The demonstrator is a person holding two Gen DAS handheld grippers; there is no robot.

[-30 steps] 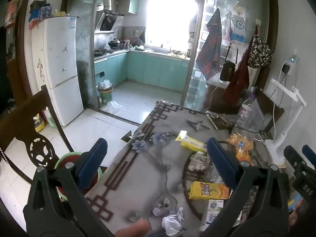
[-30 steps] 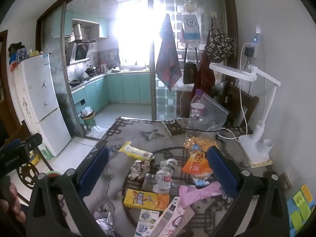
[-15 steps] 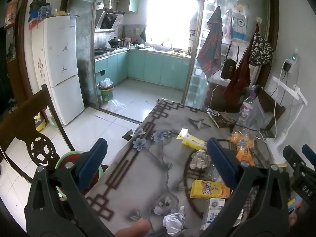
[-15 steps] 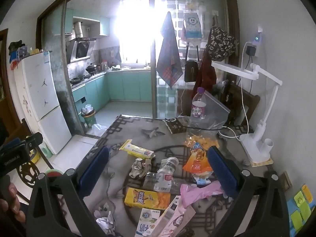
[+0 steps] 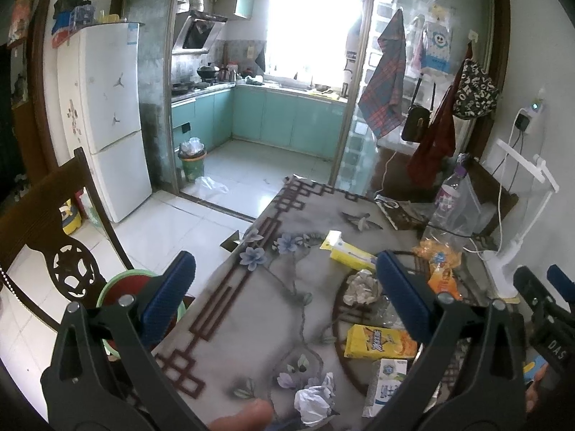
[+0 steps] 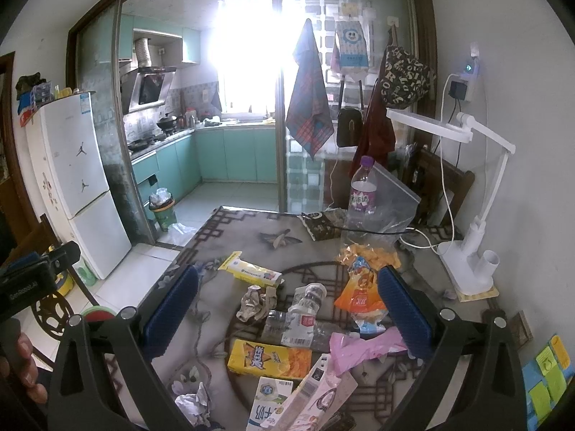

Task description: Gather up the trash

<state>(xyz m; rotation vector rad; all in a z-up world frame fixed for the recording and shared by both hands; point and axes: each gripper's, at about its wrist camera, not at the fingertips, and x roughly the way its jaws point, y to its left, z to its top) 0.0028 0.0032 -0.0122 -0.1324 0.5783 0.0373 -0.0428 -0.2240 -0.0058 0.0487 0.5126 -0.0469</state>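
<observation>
Both grippers' jaws wide, trash (image 6: 269,355) mid-table, table edge (image 5: 230,280) bare, perhaps roomy

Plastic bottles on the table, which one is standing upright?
The purple-capped bottle near the table's far edge stands upright; the clear bottle with the red label lies on its side among the wrappers.

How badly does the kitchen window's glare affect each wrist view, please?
Left wrist view: window blown out white, table trash legible. Right wrist view: window flares wider, washing out surrounding wall; fisheye bends the door frames in both.
</observation>
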